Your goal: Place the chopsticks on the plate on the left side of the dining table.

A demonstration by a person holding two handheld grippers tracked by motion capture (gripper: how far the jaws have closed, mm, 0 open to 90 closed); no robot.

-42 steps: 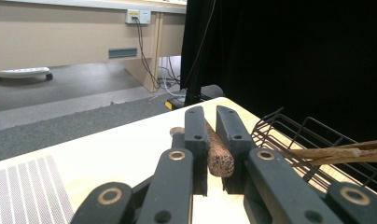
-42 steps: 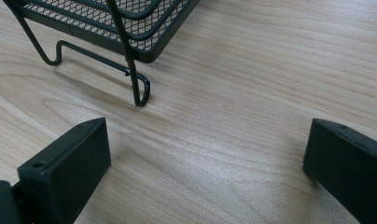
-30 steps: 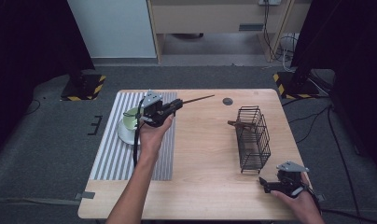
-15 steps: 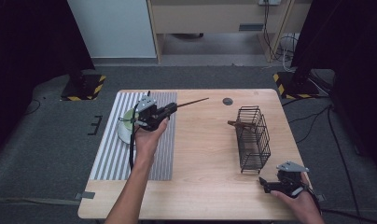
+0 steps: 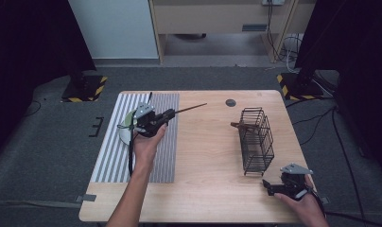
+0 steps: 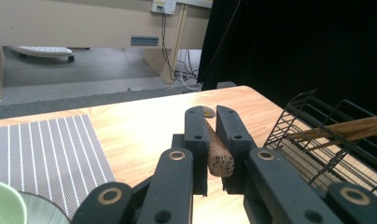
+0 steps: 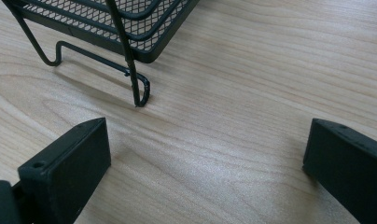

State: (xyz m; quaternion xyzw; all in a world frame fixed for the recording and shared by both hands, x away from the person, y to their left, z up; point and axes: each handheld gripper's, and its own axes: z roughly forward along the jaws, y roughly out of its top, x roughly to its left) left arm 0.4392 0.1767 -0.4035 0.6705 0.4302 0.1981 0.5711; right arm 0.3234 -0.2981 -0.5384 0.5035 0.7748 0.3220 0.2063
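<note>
My left gripper point(image 5: 169, 113) hovers over the striped placemat point(image 5: 113, 161), shut on the thick end of a dark wooden chopstick point(image 5: 191, 108) that points right toward the table's middle. In the left gripper view the chopstick point(image 6: 219, 156) is clamped between the jaws of the left gripper point(image 6: 211, 113). A black wire basket point(image 5: 256, 140) stands at the right with brown chopsticks point(image 5: 242, 126) sticking out of it. My right gripper point(image 5: 270, 188) rests open near the table's front right corner, nothing between its fingers point(image 7: 70, 163).
A pale green dish point(image 5: 125, 131) lies on the placemat just left of the left gripper. A small dark disc point(image 5: 230, 102) sits near the table's far edge. The basket's wire foot point(image 7: 141, 95) stands just ahead of the right gripper. Bare wood lies between placemat and basket.
The left hand has drifted left and slightly toward the person, lower over the placemat, with the chopstick still clamped. The right hand has not moved.
</note>
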